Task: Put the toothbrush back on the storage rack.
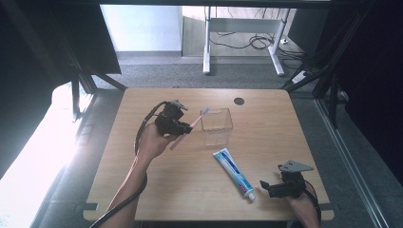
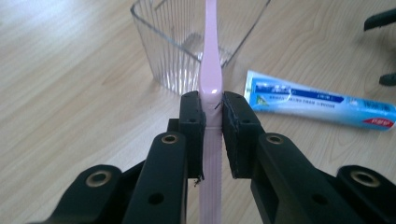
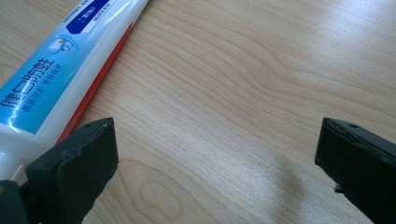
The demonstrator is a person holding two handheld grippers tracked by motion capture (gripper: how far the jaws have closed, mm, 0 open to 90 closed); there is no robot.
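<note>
- The left gripper (image 1: 183, 124) pinches a slim pink plastic toothbrush (image 2: 209, 70) partway along its handle, both black pads (image 2: 193, 122) pressed flat against its sides.
- The landmark is the clear, ribbed, square plastic cup (image 1: 217, 125) standing open-mouthed near the middle of the light wooden table (image 1: 157, 190).
- In the high view the brush's long axis runs slantwise: its blue-bristled head reaches the near-left rim of the cup, and its tail trails down and away toward the person's left hand (image 1: 153, 142).
- From the left gripper view the handle points straight ahead at the cup's mouth, so I judge the coming move to be tipping the head up and over the rim to drop it in.
- The left hand is much the nearer to the cup; nothing lies between brush and rim.
- A blue-and-white toothpaste tube (image 1: 234, 173) lies flat on the near-right side of the cup, well apart from it, cap end toward the person.
- The right gripper (image 1: 266, 186), jaws spread wide and holding nothing, rests just beside the tube's cap end, far from the cup.
</note>
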